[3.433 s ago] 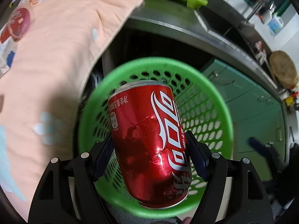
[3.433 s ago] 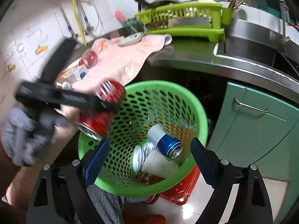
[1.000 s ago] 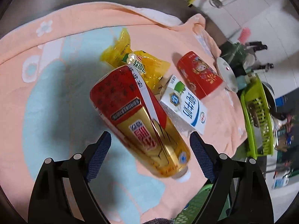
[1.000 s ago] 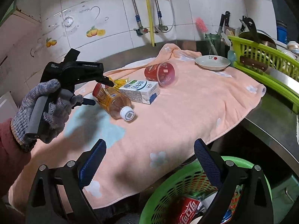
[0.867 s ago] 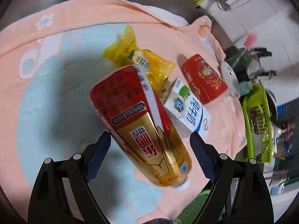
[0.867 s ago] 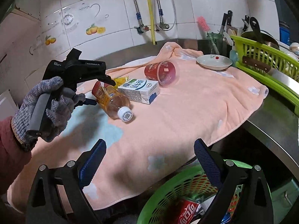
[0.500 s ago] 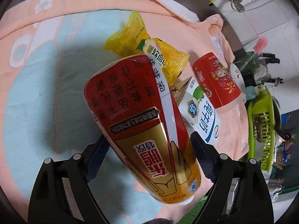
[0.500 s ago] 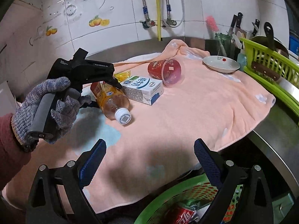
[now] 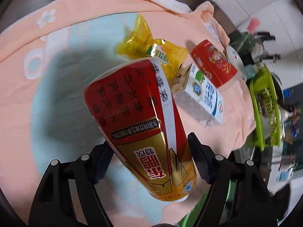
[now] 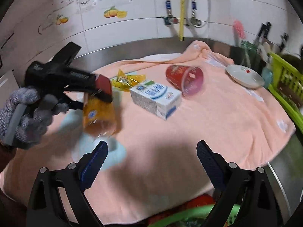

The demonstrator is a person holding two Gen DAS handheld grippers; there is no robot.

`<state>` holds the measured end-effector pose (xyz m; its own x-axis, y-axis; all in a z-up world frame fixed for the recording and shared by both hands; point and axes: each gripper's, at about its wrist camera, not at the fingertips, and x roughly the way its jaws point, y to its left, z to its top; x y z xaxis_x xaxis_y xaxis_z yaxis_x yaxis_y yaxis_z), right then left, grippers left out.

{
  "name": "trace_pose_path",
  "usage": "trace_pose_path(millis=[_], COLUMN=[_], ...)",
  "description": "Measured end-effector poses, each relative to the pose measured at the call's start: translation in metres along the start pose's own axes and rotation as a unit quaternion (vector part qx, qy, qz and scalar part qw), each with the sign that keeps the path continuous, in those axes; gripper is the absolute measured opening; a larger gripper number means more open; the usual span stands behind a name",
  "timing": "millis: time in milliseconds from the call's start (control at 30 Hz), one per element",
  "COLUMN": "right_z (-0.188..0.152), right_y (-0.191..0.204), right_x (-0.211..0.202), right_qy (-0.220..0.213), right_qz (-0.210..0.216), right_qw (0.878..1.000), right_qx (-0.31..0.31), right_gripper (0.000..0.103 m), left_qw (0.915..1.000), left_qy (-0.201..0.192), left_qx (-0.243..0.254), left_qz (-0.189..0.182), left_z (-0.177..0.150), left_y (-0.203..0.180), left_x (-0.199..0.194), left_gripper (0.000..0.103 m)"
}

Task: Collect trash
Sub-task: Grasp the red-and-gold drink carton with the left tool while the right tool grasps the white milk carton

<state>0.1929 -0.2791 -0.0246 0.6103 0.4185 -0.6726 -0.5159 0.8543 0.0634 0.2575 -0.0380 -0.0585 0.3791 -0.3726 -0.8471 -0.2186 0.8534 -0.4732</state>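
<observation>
My left gripper (image 9: 149, 160) is shut on a plastic drink bottle (image 9: 144, 124) with a red and gold label and holds it above the peach towel (image 9: 66, 13). In the right wrist view the bottle (image 10: 99, 111) hangs cap down from the left gripper (image 10: 100, 94). On the towel lie a yellow snack wrapper (image 9: 151, 49), a white and blue milk carton (image 9: 204, 98) and a red paper cup (image 9: 212, 62) on its side. My right gripper (image 10: 151, 158) is open and empty over the towel's front part. The carton (image 10: 157, 98), cup (image 10: 185, 79) and wrapper (image 10: 126, 81) lie beyond it.
A green trash basket rim (image 10: 189, 213) shows below the counter edge. A white dish (image 10: 244, 76) sits at the towel's right end beside a green dish rack (image 10: 289, 87). Tiled wall and taps (image 10: 181, 20) stand behind.
My left gripper has closed on the bottle and lifted it off the towel, tipping it cap down. My right gripper has moved forward over the towel, away from the basket.
</observation>
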Motion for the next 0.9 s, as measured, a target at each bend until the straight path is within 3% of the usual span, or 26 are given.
trace_pose_path(millis=[267,467,767,900], right_z=[0.053,0.084,0.095,0.094], right_y=[0.006,0.009,0.006,0.008], right_x=[0.049,0.094,0.147,0.162], right_qy=[0.023,0.054,0.109,0.121], right_qz=[0.037,0.042,0.043,0.037], right_qw=[0.996,0.989,0.979,0.975], right_qx=[-0.074,-0.132,-0.169,-0.182], right_gripper=[0.092,0.092,0.092,0.092], left_qw=[0.9987,0.9975,0.9926,0.9914], left_qy=[-0.007,0.009,0.069,0.077], left_qx=[0.051,0.07,0.098,0.105], left_qz=[0.001,0.002,-0.014,-0.013], left_z=[-0.008,-0.006,0.0,-0.001], left_y=[0.018,0.026,0.028,0.026], left_x=[-0.041,-0.047,-0.021,-0.018], left_gripper=[0.072,0.071,0.071,0.071])
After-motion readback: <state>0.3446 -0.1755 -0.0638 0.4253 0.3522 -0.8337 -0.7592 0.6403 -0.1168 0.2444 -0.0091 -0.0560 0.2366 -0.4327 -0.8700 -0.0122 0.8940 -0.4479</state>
